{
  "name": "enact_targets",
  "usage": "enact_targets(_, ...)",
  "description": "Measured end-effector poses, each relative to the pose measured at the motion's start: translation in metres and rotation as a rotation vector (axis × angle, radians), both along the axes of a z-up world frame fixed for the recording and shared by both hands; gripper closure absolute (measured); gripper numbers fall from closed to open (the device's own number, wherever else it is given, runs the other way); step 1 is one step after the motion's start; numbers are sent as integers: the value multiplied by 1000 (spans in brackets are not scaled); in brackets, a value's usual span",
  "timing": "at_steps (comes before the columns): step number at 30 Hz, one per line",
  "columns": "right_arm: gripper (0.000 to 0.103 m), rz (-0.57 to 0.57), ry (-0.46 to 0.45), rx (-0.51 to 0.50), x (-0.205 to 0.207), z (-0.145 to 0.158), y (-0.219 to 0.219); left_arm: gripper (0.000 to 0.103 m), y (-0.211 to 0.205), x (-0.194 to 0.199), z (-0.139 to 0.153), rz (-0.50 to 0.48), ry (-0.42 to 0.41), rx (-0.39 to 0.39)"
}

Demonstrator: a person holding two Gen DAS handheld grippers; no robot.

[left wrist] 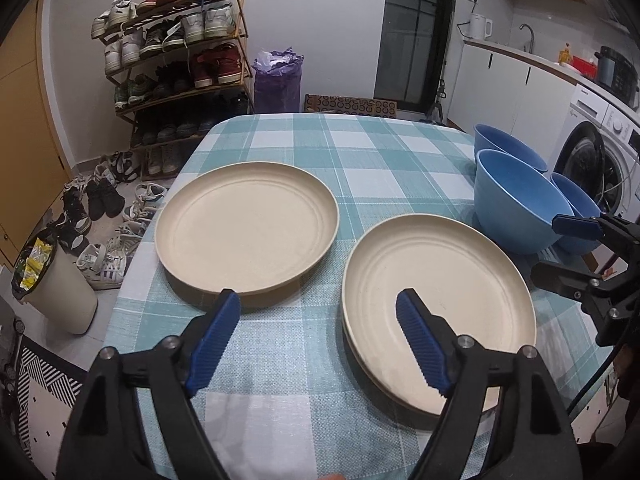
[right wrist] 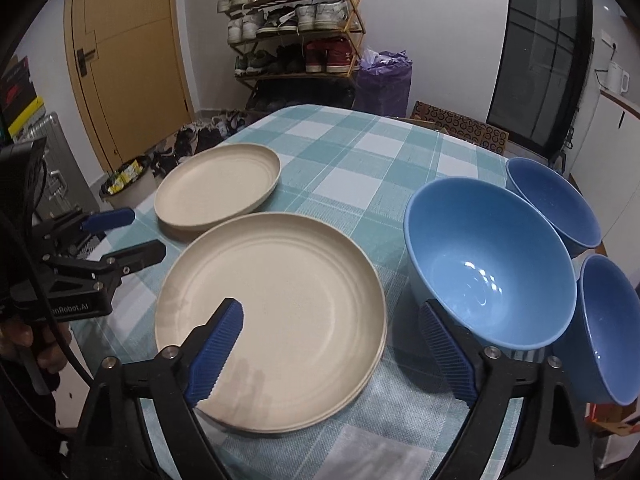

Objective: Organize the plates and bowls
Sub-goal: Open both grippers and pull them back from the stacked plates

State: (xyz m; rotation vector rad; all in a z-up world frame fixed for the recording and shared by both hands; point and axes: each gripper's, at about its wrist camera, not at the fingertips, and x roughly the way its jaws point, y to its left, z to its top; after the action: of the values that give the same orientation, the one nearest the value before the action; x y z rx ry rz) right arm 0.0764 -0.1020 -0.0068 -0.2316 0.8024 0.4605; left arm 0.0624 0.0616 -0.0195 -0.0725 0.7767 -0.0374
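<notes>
**Two plate stacks and three bowls on the checked counter**

While both tools hover above the counter [left wrist: 360,152] with its teal-checked cloth, the left wrist view looks along the left hand-held gripper [left wrist: 318,314], whose blue-padded fingers stand spread with nothing between them. Taking the near plate stack [left wrist: 438,300] as landmark: the right fingertip lies over its near rim, and the left fingertip sits to its left, at the near edge of the single cream plate [left wrist: 246,232]. That plate lies left of and beyond the stack, apart from it. Right of and beyond the stack stand the light blue bowl [left wrist: 516,204] and two darker blue bowls [left wrist: 504,146], clustered together. A shoe rack [left wrist: 176,52] stands far behind.

From the right wrist view, the right hand-held gripper [right wrist: 330,330] is likewise spread and empty. Its left fingertip lies over the near plate stack [right wrist: 272,316]; its right fingertip sits just right of the stack, against the near wall of the light blue bowl [right wrist: 490,260]. The left hand-held gripper [right wrist: 120,236] shows left of the stack.
</notes>
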Motion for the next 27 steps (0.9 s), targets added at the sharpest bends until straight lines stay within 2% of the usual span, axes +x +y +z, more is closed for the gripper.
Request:
enact_targets(2,2,-9,-15,15,2,3,-1,22,2,0,0,3,-1,-7)
enact_targets(5,1,-2,-16,36,7,4,0,21,3,2,-1,0,1,-17)
enact_targets(6,1,1,-16,42,8,5,0,15,3,3,-1,0,0,-16)
enact_targets(7,1,4,-18,48,10,6,1,0,3,3,-1,3,-2,-12)
enact_targets(18,1,41,-38,48,27,15,20,0,18,0,6,50,-34,-16)
enact_targets(27,1,77,-30,57,40,17,34,0,29,6,1,99,-16,-35)
